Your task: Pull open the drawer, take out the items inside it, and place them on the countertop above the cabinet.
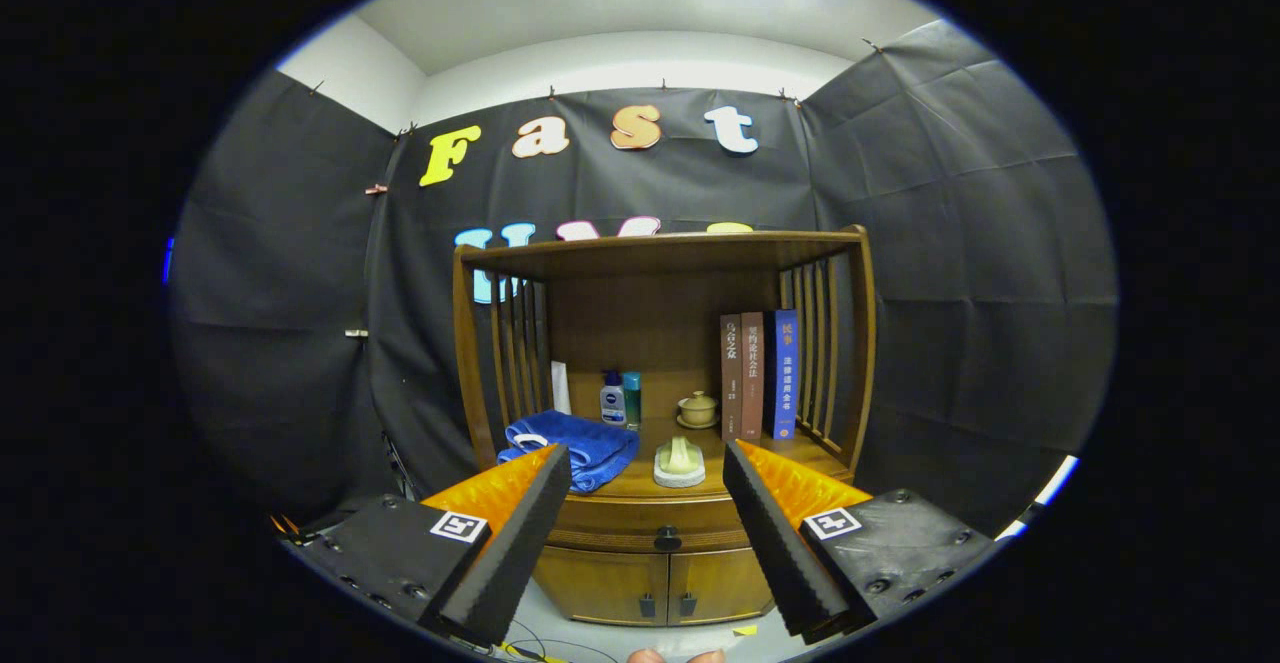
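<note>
- Drawer point(640, 523) sits shut in the wooden cabinet point(660, 343), just under the countertop edge; its dark round knob point(667, 540) lies between the two fingers and beyond their tips.
- Gripper point(647, 467) fingers spread wide, holding nothing; black ridged pads point(520, 533) on orange backs frame the drawer front, well short of touching it.
- Open room: clear gap between fingers and cabinet front; a bare stretch of countertop point(735, 478) shows at the front right, ahead of the books.
- Below the drawer, two small doors point(665, 583) closed, each with a dark handle near the centre seam.
- Drawer contents hidden; front closed, nothing inside can be seen.
- On the countertop: blue folded towel point(580, 448) at left, partly covered by the left finger; a pale object on a round white dish point(679, 463) near the front edge, centre.
- Further back: white-and-blue bottle point(613, 400) beside a teal container point(632, 398); small lidded cup on a saucer point(697, 409); three upright books point(758, 375) against the right slatted side.
- Shelf top point(660, 248) roofs the alcove; slatted rails close both sides.
- White upright item point(560, 388) behind the towel, too cut off to identify.
- Fingertips of a person point(675, 656) and some cables point(540, 643) show low down, partly cut off.
</note>
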Action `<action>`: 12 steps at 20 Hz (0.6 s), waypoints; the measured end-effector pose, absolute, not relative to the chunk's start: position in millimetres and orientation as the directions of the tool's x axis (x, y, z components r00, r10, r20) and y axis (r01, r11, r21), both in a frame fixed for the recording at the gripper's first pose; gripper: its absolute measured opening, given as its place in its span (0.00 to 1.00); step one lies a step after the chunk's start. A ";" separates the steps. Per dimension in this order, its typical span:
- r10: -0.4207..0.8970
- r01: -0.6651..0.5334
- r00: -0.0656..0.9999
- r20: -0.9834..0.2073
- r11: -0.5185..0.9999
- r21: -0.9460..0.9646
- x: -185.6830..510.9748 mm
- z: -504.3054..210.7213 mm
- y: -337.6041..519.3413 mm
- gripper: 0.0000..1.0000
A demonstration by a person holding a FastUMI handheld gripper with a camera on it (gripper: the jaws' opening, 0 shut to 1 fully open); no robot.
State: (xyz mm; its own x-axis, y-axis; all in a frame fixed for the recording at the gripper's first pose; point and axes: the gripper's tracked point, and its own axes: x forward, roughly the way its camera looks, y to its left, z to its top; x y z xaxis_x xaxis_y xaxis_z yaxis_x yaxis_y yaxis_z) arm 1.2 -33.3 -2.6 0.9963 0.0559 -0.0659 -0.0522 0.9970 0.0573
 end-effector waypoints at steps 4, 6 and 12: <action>0.063 -0.059 0.997 -0.047 0.995 0.086 -18.1 9.4 -41.6 0.99; 0.066 -0.061 0.997 -0.052 0.995 0.078 -21.0 7.5 -43.7 0.99; 0.045 -0.042 0.998 -0.039 0.996 0.075 -20.7 5.6 -49.8 0.99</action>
State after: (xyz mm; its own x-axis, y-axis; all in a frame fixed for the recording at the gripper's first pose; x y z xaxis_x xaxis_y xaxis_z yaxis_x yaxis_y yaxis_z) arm -20.7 -49.8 5.6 0.9982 0.0453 -0.0394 -0.0423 0.9963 0.0747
